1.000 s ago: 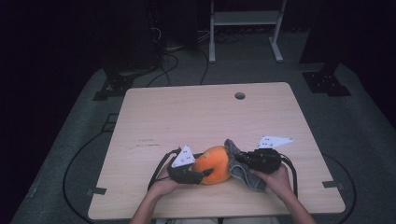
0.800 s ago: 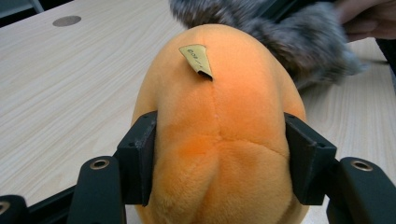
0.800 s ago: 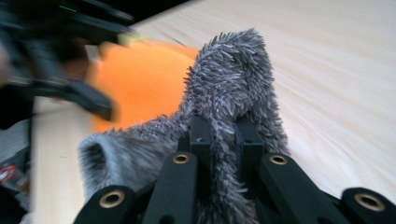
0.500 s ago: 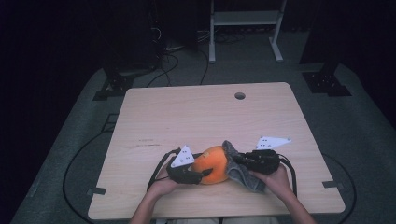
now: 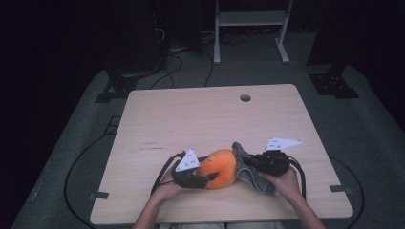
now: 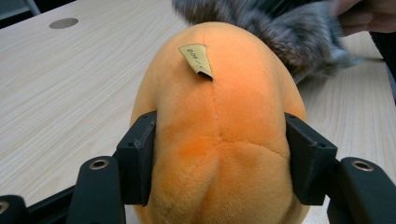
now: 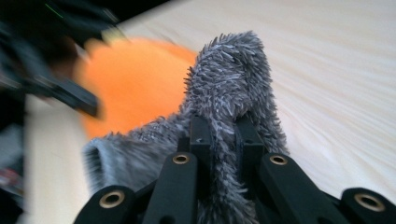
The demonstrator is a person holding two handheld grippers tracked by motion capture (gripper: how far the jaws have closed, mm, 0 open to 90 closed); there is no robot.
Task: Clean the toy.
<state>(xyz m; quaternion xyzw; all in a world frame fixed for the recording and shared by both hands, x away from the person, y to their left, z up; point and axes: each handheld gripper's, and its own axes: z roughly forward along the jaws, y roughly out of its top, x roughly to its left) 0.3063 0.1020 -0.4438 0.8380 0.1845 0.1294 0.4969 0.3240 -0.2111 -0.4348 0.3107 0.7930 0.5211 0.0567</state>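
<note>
Left tool [image 6: 219, 172] clamping round orange plush toy [image 5: 220, 168] on pale wooden table [image 5: 205, 119], right tool [image 7: 219, 135] pinching shaggy grey cloth [image 7: 233, 88] just beside the toy

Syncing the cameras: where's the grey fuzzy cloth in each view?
High view: grey fuzzy cloth lower centre-right, against the orange plush.
Left gripper view: top right, behind the plush.
Right gripper view: centre, pinched in the right gripper.
Shared landmark: the orange plush, clamped by the left gripper.

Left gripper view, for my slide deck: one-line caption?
Left gripper clamps an orange plush toy; grey fuzzy cloth behind.
</note>
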